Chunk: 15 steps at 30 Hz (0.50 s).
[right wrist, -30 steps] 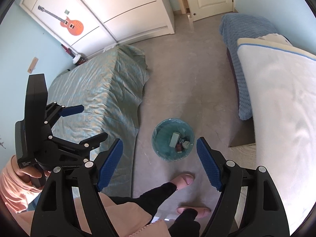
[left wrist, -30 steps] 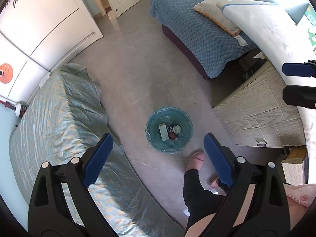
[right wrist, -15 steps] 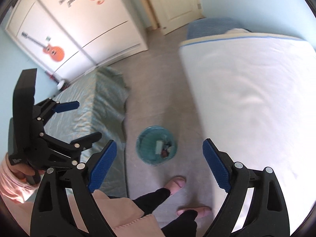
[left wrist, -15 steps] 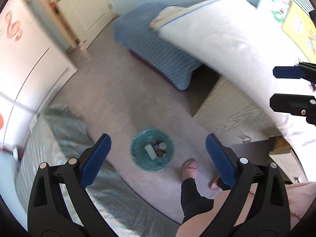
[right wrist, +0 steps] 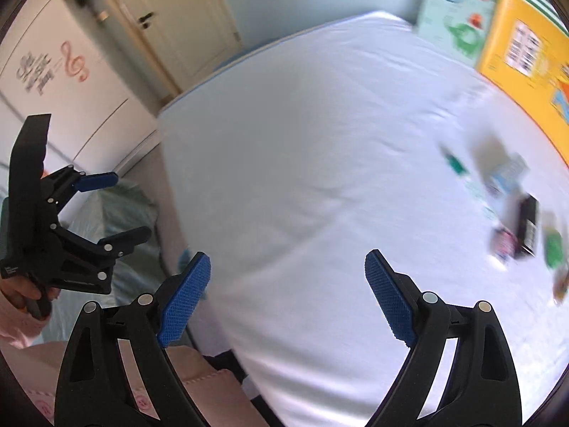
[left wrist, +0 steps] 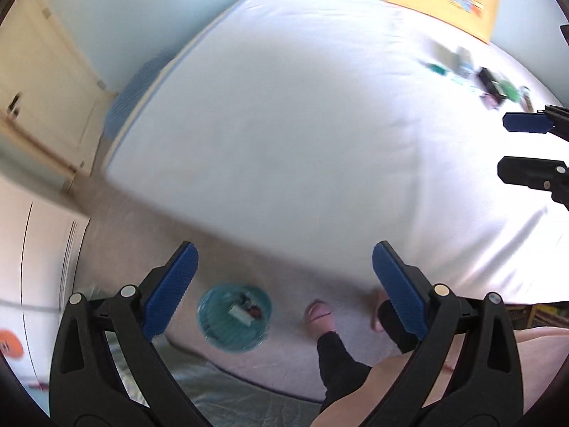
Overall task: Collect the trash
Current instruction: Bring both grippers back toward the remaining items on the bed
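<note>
A teal trash bin [left wrist: 234, 316] with several scraps inside stands on the grey floor, low in the left wrist view. Several pieces of trash [right wrist: 512, 210] lie on the white bed [right wrist: 320, 163] at the right, among them a black box [right wrist: 528, 226] and green wrappers; they also show blurred in the left wrist view [left wrist: 490, 82]. My left gripper [left wrist: 284, 284] is open and empty above the floor by the bed edge; it also shows in the right wrist view [right wrist: 113, 208]. My right gripper [right wrist: 288, 284] is open and empty over the bed; it also shows in the left wrist view [left wrist: 512, 146].
A teal-covered bed [right wrist: 117, 220] lies at the left. White wardrobe doors [right wrist: 64, 82] and a door [right wrist: 170, 21] stand behind. Colourful boxes [right wrist: 515, 39] lean on the wall beyond the white bed. The person's feet [left wrist: 320, 320] stand beside the bin.
Both views have swung up and right, from the floor and bin onto the white bed. The trash on the bed has come into view. Both grippers stay open.
</note>
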{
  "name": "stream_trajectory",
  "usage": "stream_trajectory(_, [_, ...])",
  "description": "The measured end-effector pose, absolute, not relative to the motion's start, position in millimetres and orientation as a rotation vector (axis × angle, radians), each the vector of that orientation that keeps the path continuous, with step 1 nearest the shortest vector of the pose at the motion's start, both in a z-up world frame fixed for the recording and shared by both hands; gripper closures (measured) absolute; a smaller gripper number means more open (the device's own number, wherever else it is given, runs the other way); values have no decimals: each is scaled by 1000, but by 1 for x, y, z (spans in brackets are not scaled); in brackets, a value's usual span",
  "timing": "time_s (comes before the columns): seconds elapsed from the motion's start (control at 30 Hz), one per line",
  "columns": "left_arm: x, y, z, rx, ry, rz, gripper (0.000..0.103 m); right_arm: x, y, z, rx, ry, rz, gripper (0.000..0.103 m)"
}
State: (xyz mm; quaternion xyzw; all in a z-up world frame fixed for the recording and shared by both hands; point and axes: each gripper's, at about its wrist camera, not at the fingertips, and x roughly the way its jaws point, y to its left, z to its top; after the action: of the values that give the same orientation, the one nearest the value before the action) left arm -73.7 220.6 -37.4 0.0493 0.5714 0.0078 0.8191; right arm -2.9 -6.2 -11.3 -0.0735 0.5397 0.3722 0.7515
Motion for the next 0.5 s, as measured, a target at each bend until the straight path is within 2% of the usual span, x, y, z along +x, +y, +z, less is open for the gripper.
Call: stream_trajectory(0.5, [6, 43, -31, 232, 1199, -168, 7, 52, -210, -28, -72, 1197, 542, 15])
